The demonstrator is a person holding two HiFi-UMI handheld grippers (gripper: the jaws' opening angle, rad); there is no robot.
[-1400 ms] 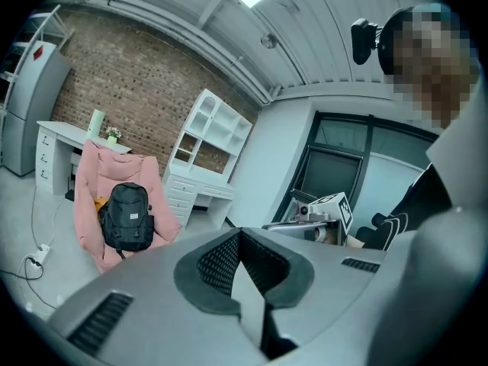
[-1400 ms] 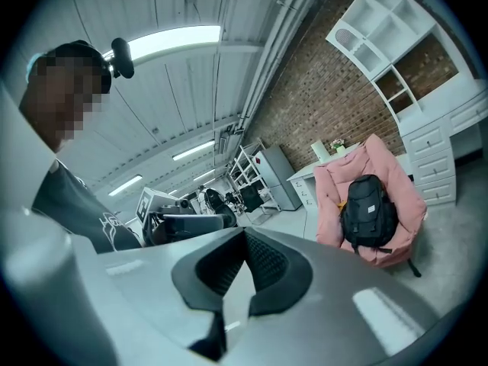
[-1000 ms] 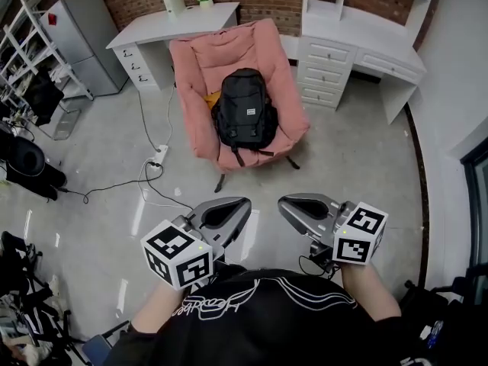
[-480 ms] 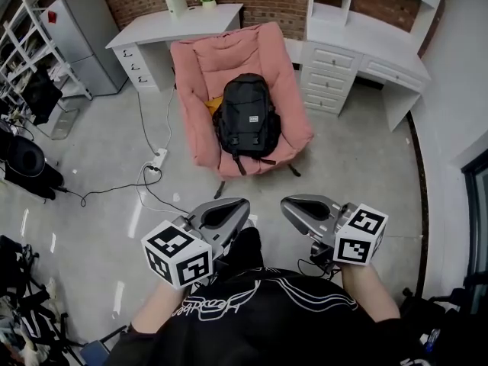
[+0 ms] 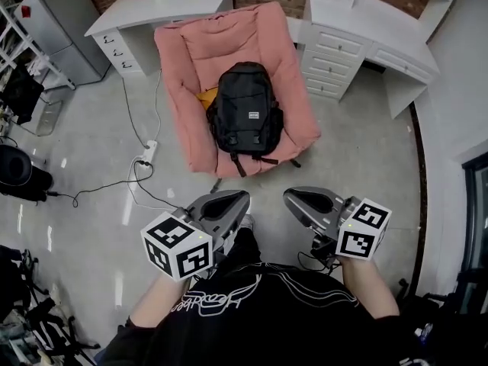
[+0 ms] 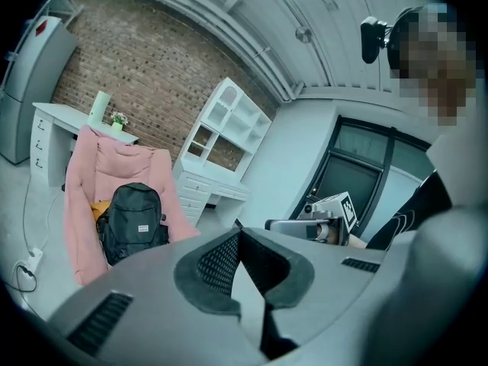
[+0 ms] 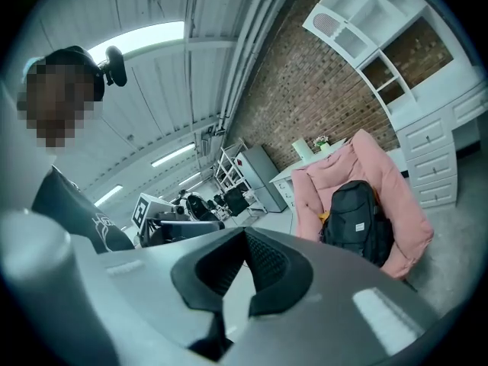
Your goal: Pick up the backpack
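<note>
A black backpack [image 5: 245, 115] stands upright against the back of a pink armchair [image 5: 192, 67], with straps trailing over the seat's front edge. It also shows in the left gripper view as the backpack [image 6: 134, 219] and in the right gripper view as the backpack [image 7: 355, 219]. Both grippers hover side by side over the floor, short of the chair. My left gripper [image 5: 239, 201] is shut and holds nothing. My right gripper [image 5: 293, 199] is shut and holds nothing too. Something yellow [image 5: 207, 96] peeks out to the left of the backpack.
A white desk [image 5: 145, 10] stands behind the chair on the left, white drawers and shelves [image 5: 358, 33] on the right. A power strip and cables [image 5: 145, 155] lie on the floor left of the chair. A grey cabinet [image 5: 53, 29] and dark office chairs stand at the far left.
The whole view has closed in on the armchair: the backpack and chair look larger and nearer. Both grippers stay shut, side by side.
</note>
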